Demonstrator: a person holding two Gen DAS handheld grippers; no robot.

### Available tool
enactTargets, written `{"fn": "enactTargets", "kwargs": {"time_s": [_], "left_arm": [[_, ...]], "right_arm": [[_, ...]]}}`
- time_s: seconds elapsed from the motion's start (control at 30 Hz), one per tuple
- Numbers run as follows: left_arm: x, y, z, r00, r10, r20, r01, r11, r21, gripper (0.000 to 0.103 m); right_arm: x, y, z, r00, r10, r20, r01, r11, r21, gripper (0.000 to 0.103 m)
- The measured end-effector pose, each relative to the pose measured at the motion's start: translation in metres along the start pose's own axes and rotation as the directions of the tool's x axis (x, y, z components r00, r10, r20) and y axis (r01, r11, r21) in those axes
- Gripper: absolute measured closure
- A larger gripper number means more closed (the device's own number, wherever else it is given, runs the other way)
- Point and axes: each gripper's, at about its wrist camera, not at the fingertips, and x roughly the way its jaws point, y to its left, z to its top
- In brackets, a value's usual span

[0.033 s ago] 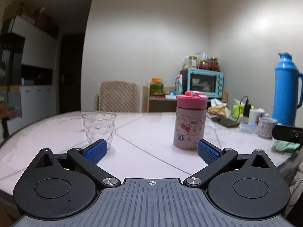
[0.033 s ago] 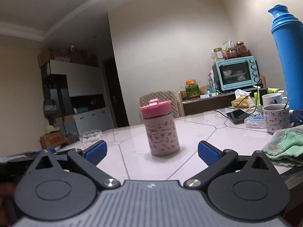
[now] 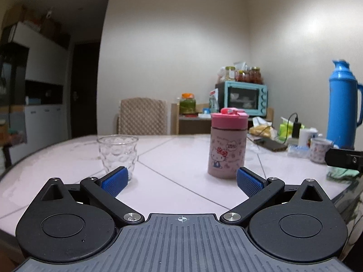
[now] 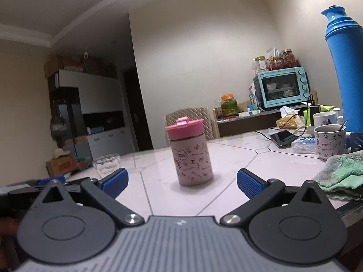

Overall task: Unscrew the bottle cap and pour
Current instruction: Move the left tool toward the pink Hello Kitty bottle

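Your two grippers hang spread wide above the near edge of the white table point(image 3: 181, 158), nothing held in either.

Your left gripper point(image 3: 181, 179) has its blue pads point(image 3: 114, 178) far apart, the left pad in front of the clear glass point(image 3: 117, 153) and the right pad at the foot of the pink bottle point(image 3: 228, 151). Your right gripper point(image 4: 181, 180) is parted just as widely, with the bottle point(image 4: 192, 158) standing upright on the table between and beyond its pads, the pink cap point(image 4: 185, 128) screwed on. The empty glass stands to the bottle's left, well apart. A green cloth point(image 4: 340, 174) lies at the right table edge; past it sit mugs point(image 4: 329, 141), a phone point(image 4: 283, 137) and a tall blue thermos point(image 3: 343, 104). A teal oven point(image 3: 244, 97) stands against the far wall.
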Motion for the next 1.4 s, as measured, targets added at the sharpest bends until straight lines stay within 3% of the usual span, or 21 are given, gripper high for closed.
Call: {"fn": "enactTargets", "kwargs": {"time_s": [0.2,0.27,0.37,1.4], "left_arm": [[-0.008,0.032,0.004,1.0,-0.023,0.006,0.024,0.998,-0.063,0.0],[-0.018,0.025,0.006,1.0,-0.003,0.01,0.003,1.0,-0.024,0.0],[0.014,-0.02,0.004,0.996,0.062,-0.06,-0.058,0.996,0.064,0.0],[0.001,-0.012,0.006,0.995,0.067,-0.069,-0.062,0.995,0.072,0.0]], "right_arm": [[0.006,-0.002,0.003,0.999,-0.004,-0.043,0.003,1.0,-0.029,0.0],[0.008,-0.003,0.004,0.998,-0.006,-0.058,0.003,0.999,-0.038,0.0],[0.014,-0.002,0.005,0.997,0.002,-0.075,-0.006,0.999,-0.047,0.0],[0.02,0.01,0.009,0.996,0.027,-0.083,-0.033,0.997,-0.064,0.0]]}}
